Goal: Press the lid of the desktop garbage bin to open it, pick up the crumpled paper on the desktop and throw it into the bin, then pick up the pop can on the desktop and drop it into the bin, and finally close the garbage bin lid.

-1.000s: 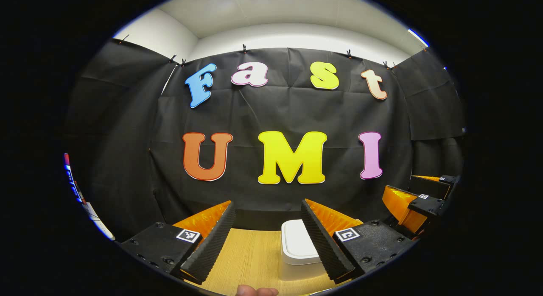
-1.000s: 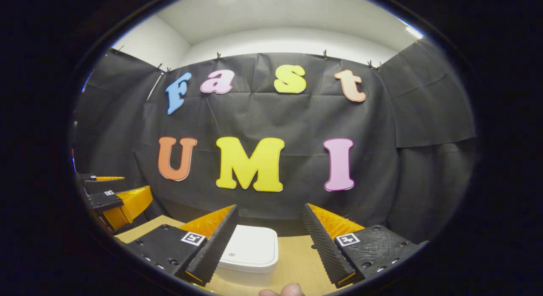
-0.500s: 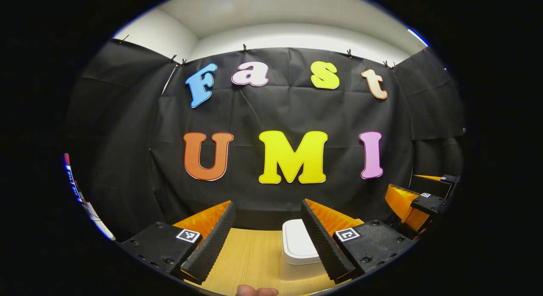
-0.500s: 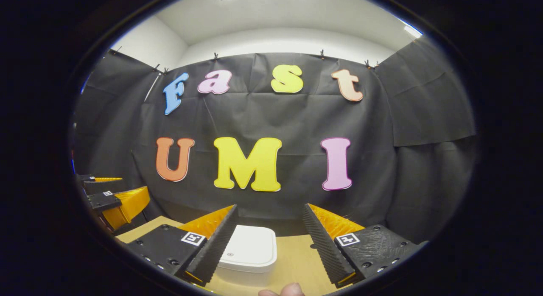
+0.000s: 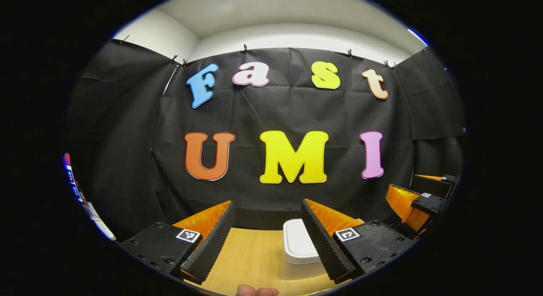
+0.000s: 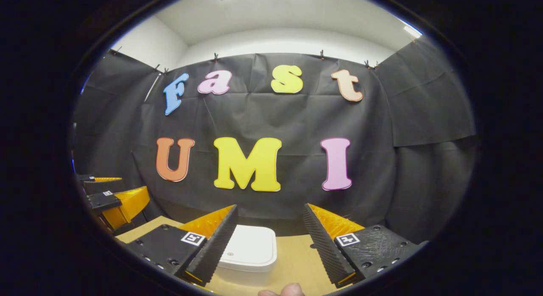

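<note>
A white desktop garbage bin (image 5: 299, 250) with its lid down stands on the wooden table, partly behind the right finger of my left gripper (image 5: 269, 241). In the right gripper view the same bin (image 6: 249, 255) sits low and centre-left, its flat lid (image 6: 250, 245) shut. My right gripper (image 6: 269, 241) hovers above and short of it, jaws wide apart, nothing between them. My left gripper is open too and holds nothing. Each gripper shows at the edge of the other's view: the right gripper (image 5: 418, 198) and the left gripper (image 6: 110, 194).
The wooden table (image 5: 250, 255) runs to the black cloth wall close behind the bin. A fingertip (image 5: 256, 291) of the holding hand shows at the bottom edge of the left gripper view, and a fingertip (image 6: 282, 291) likewise in the right gripper view.
Almost nothing: the right gripper's view has drifted slightly, the bin sliding a little left in it. Both grippers stay open.
</note>
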Demonstrator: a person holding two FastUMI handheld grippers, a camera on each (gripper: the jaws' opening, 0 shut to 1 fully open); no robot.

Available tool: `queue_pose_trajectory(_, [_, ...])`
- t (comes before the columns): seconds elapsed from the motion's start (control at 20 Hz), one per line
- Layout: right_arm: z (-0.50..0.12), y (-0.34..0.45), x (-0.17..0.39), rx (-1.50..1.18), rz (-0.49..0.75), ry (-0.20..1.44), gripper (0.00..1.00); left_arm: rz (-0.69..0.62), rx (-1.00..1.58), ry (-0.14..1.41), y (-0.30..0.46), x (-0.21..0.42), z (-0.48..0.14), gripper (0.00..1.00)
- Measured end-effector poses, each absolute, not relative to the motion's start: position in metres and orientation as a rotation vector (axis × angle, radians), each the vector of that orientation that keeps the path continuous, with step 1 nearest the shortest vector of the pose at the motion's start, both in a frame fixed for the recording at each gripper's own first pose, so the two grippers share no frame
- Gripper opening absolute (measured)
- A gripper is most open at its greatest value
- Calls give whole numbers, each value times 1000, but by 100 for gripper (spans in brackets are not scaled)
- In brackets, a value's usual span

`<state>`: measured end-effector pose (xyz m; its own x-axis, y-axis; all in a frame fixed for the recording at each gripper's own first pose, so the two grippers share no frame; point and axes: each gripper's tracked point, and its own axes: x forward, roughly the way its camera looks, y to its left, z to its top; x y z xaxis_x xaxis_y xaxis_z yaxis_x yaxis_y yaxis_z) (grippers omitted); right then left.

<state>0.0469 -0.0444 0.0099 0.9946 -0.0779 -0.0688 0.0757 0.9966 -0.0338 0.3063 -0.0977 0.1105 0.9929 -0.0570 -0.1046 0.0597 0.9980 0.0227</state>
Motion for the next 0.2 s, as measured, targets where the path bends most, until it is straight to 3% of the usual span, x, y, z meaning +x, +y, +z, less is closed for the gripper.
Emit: queue_pose_trajectory(0.2, [6,-43,47,-22,-73,80,96,-55,24,105,-98,306,110,99])
